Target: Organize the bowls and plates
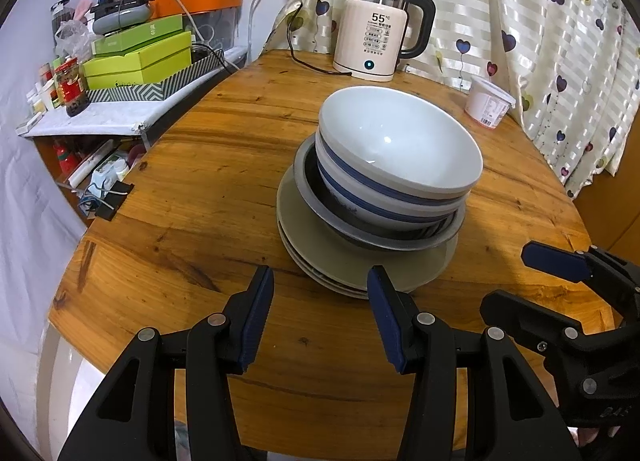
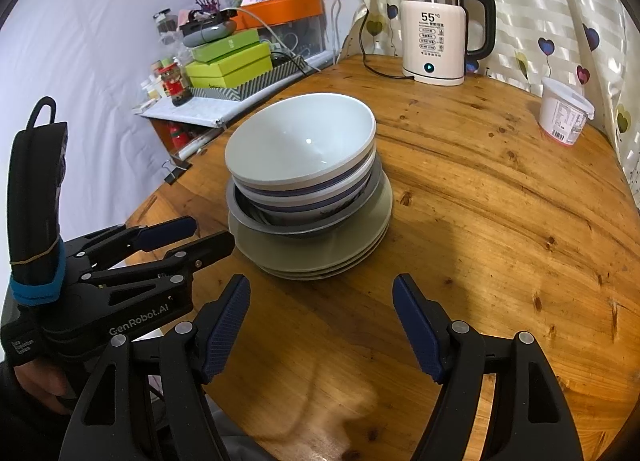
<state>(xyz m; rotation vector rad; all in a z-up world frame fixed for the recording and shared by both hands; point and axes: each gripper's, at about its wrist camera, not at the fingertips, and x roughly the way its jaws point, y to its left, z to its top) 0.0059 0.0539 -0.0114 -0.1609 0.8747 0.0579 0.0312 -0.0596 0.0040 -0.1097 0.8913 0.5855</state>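
On the round wooden table stands one stack of dishes. A white bowl sits on top, nested in blue-striped bowls. These rest in a grey metal dish on several pale plates. My left gripper is open and empty, just short of the plates' near edge. My right gripper is open and empty too, a little before the stack and to the right of the left one.
A white electric kettle with its cord stands at the table's far side. A white tub sits by the heart-patterned curtain. A side shelf with green boxes borders the table's left.
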